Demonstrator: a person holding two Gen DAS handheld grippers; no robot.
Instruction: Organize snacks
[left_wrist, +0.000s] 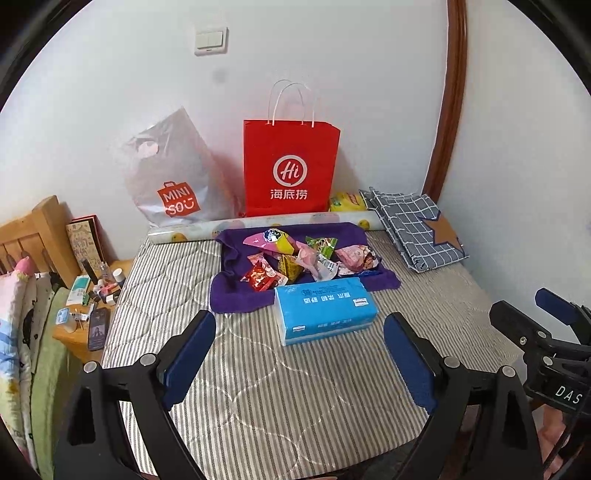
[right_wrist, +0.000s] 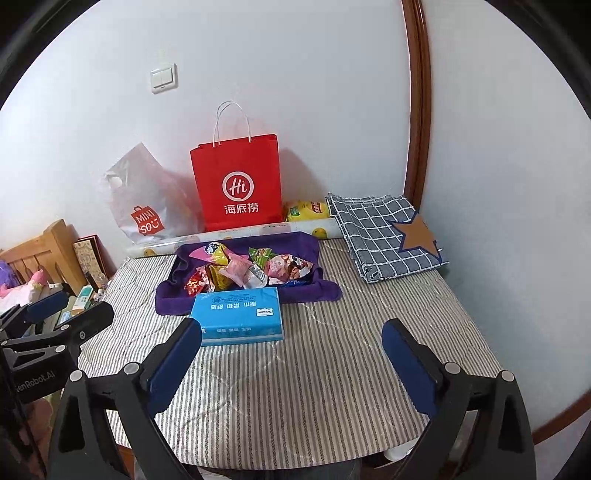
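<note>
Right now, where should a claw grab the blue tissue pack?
Probably across its short width, coming down from above. The blue tissue pack lies flat on the striped cover, long side running left to right, with its top bare. The snack pile crowds its far edge, so the middle looks safest. Both claws, left claw and right claw, stand open and empty.
</note>
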